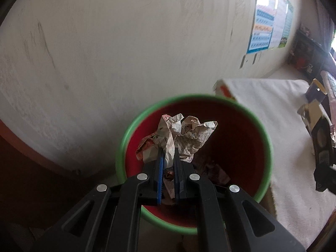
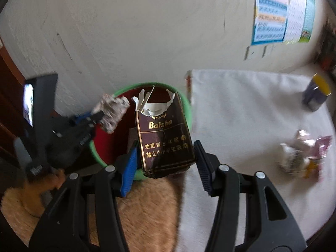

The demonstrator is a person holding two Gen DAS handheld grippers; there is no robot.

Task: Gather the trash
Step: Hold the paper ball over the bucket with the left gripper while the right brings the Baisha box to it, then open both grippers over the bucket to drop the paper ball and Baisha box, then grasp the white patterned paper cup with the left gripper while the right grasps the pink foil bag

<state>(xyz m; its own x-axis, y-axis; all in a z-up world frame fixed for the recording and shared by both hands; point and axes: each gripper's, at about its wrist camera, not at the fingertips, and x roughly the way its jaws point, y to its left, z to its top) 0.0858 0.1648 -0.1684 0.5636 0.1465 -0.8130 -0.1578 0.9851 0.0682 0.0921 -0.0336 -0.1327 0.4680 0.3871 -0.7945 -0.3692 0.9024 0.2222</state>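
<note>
My left gripper (image 1: 168, 153) is shut on a crumpled newspaper wad (image 1: 184, 134), held right over the mouth of a red bin with a green rim (image 1: 124, 138). Darker scraps lie at the bin's bottom. In the right wrist view the same left gripper (image 2: 94, 115) holds the newspaper wad (image 2: 111, 111) above the bin (image 2: 95, 153). My right gripper (image 2: 166, 153) is shut on a torn dark brown cigarette pack (image 2: 166, 134) with gold lettering, upright, in front of the bin's right side. That pack (image 1: 315, 113) also shows at the right edge of the left wrist view.
A table with a white cloth (image 2: 241, 109) stands right of the bin, carrying a crumpled wrapper pile (image 2: 302, 157) and a dark box with a yellow top (image 2: 317, 92). A scuffed white wall (image 1: 126, 42) with a poster (image 1: 264, 29) rises behind. An orange furry mat (image 2: 145, 210) lies below.
</note>
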